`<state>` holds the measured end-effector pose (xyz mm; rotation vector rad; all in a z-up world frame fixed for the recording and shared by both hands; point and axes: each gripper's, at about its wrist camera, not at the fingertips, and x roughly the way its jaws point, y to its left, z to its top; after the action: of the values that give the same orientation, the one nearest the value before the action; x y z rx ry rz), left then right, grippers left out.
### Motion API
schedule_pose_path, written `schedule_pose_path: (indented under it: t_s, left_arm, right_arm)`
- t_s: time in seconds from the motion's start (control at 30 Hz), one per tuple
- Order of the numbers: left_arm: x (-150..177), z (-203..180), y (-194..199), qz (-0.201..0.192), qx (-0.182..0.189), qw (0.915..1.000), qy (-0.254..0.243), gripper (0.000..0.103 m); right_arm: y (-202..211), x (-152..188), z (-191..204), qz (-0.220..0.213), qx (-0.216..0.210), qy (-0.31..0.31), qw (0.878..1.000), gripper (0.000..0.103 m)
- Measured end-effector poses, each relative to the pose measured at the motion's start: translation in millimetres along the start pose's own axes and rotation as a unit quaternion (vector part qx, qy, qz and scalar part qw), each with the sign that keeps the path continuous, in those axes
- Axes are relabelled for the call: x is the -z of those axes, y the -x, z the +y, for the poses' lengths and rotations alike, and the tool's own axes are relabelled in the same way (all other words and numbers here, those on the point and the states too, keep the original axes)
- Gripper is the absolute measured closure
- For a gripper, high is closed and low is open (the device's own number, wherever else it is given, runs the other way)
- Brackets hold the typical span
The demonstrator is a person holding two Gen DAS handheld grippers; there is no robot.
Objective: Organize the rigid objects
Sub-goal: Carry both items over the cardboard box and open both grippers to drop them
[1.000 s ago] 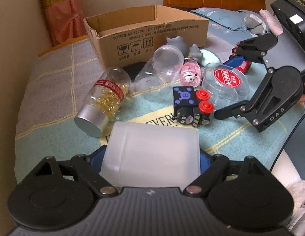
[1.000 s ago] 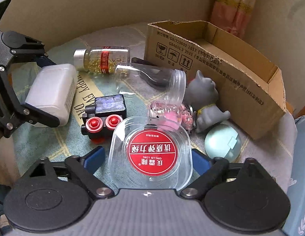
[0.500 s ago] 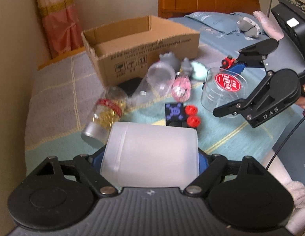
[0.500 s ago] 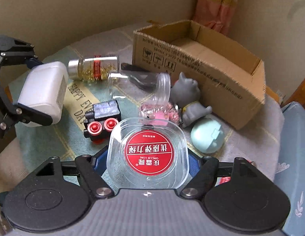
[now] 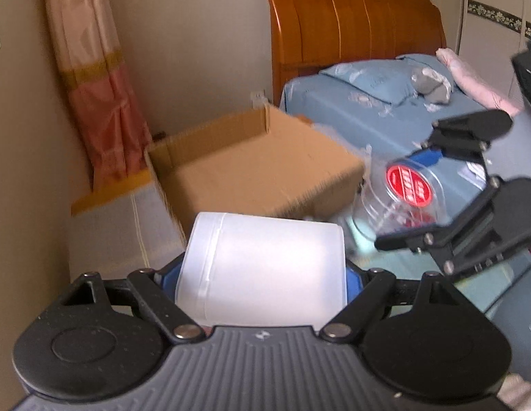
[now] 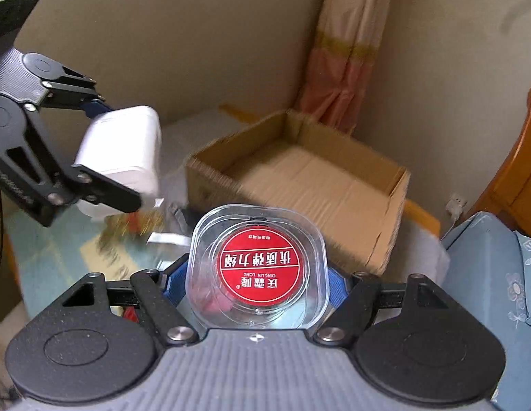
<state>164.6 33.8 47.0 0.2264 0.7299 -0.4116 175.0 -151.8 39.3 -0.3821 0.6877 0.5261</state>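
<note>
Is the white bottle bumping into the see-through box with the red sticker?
Apart. The right wrist view shows wall and box between the white bottle and the clear box.

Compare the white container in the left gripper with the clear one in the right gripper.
The white plastic container is opaque, frosted and unlabelled; the clear plastic container is see-through with a round red label. The white one looks boxier, the clear one rounded-square. Both are held off the bed, near the cardboard box.

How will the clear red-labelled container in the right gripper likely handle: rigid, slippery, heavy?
The clear container looks like thin moulded plastic, so probably light and slightly flexible. Its glossy walls may slip between the right gripper fingers. It appears empty.
</note>
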Motion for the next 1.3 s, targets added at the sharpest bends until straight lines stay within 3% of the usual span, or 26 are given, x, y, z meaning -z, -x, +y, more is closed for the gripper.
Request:
schedule_pose_path:
  t_s: [0.27, 0.53, 0.67, 0.87, 1.17, 1.3]
  left_arm:
    - [-68, 39, -63, 0.004, -0.017, 0.9996, 0.023, 0.019]
    - [-97, 69, -128, 0.017, -0.034, 0.9977, 0.056, 0.018]
    - [-100, 79, -150, 0.01, -0.061, 0.9954, 0.073, 0.011]
    - [-87, 87, -144, 0.02, -0.031, 0.9942, 0.101, 0.011]
    - [-69, 66, -92, 0.017, -0.013, 0.9984, 0.052, 0.01]
    - [-69, 59, -72, 0.015, -0.027, 0.9989, 0.033, 0.01]
  right_arm:
    - [-32, -45, -35, -0.008, 0.03, -0.02, 0.999, 0.022]
    - [-62, -69, -69, 0.007, 0.041, -0.045, 0.998, 0.022]
    - [-73, -67, -78, 0.014, 0.041, -0.061, 0.997, 0.022]
    - [-82, -58, -81, 0.032, 0.04, -0.067, 0.996, 0.022]
    - [-104, -66, -91, 0.046, 0.037, -0.081, 0.995, 0.022]
    - [-117, -75, -98, 0.053, 0.04, -0.092, 0.994, 0.022]
